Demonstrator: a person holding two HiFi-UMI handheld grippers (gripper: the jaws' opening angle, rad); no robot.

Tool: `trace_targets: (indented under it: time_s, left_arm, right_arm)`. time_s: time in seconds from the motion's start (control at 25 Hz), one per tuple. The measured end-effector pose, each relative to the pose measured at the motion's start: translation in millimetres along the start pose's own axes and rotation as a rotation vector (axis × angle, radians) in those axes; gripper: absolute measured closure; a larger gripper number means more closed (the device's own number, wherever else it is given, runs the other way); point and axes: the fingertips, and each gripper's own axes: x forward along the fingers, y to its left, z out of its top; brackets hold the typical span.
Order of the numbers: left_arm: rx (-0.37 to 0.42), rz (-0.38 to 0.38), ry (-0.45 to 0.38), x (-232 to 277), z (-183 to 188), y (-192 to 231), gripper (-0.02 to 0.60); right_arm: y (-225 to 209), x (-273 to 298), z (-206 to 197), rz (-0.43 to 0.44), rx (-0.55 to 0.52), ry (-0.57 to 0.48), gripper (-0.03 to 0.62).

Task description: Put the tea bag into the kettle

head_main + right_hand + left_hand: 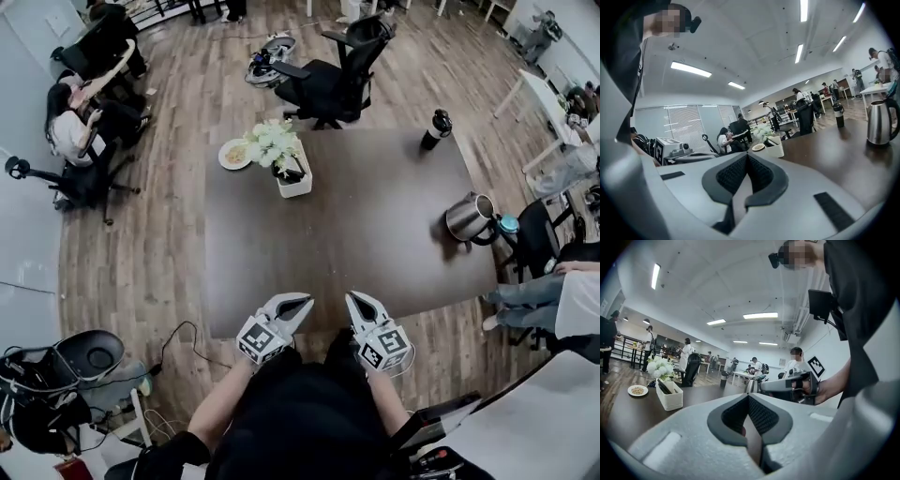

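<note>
1. My left claw [296, 304] and right claw [357, 301] hover side by side over the near edge of the table [375, 253], both pinched shut on nothing.
2. The kettle [466, 217] stands upright ahead, off to the right of my right claw, well apart.
3. A flower box [298, 184] sits far ahead of my left claw.
4. A bottle [435, 129] stands beyond the kettle.

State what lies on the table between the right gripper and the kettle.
Nothing: the stretch of dark table between the right gripper and the kettle is bare, as the head view and the right gripper view both show.
</note>
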Motion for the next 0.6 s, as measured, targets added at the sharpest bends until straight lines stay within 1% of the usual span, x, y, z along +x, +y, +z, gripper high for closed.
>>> trace_targets:
  time_s: [0.08,0.16,0.24,0.32,0.44,0.6]
  left_arm:
    - [-0.006,-0.004,0.014,-27.8,-10.2,5.5,0.577]
    - [-0.005,0.004,0.022,-49.5,-17.1,10.3,0.577]
    - [-0.006,0.034,0.022,-66.8,-20.1,16.2,0.577]
    - [-0.014,0.087,0.026,-79.9,-20.5,28.3,0.577]
    - [-0.032,0.171,0.014,-86.9,-15.1,48.4,0.577]
    - [-0.04,0.226,-0.048,-74.3,10.9,59.2,0.577]
  right_arm:
    - [27.5,17.3,-11.4,0.011,0.017,0.013,0.588]
    - [52.2,30.6,-20.0,0.042,0.018,0.034,0.588]
    - [72.6,39.2,-24.4,0.091,-0.007,0.061,0.589]
    - [84.4,48.7,-24.7,0.136,-0.038,0.076,0.588]
    - [85.0,62.7,-21.0,0.171,-0.064,0.076,0.589]
    - [63.0,78.2,-11.8,0.181,-0.066,0.06,0.588]
